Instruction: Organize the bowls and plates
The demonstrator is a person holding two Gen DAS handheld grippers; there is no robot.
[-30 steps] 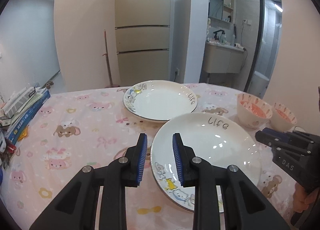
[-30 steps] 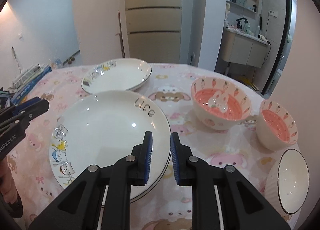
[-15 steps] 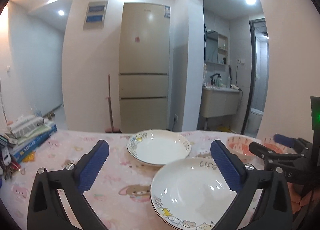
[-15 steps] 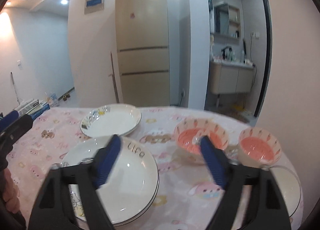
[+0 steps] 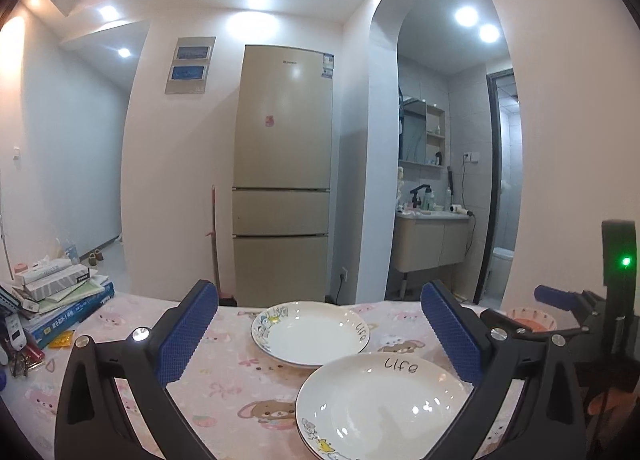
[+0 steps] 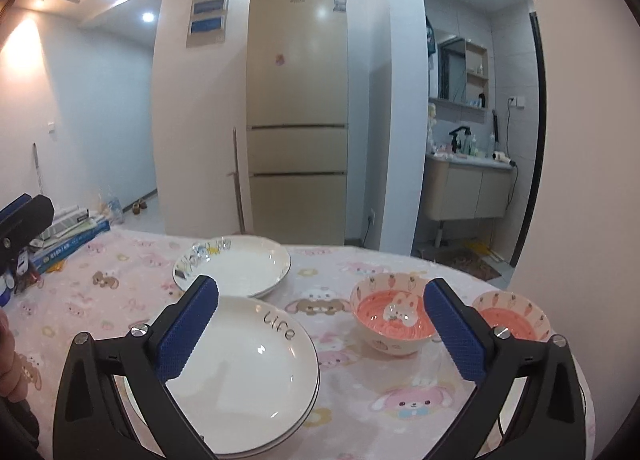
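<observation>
A white plate lettered "Life" (image 5: 380,396) (image 6: 240,372) lies nearest, on top of another plate whose rim shows beneath it. A second cartoon-rimmed plate (image 5: 310,336) (image 6: 236,264) sits just behind it. To the right stand two pink carrot-patterned bowls, the larger (image 6: 394,318) with a rabbit inside and the smaller (image 6: 512,316) beside it. My left gripper (image 5: 318,300) hovers open above the table with nothing between its fingers. My right gripper (image 6: 320,288) is also above the table, its jaws opening, nothing between them. Each gripper shows at the edge of the other's view.
A pink cartoon tablecloth (image 5: 224,380) covers the table. Stacked books and boxes (image 5: 60,300) (image 6: 68,228) crowd its left end. A beige fridge (image 5: 284,180) stands beyond the far edge, a washbasin alcove to its right. A person's hand (image 6: 10,360) shows at the left.
Both grippers went from nearly shut to wide open. Both rose and tilted upward, so the plates and bowls sit lower in view and more of the room shows.
</observation>
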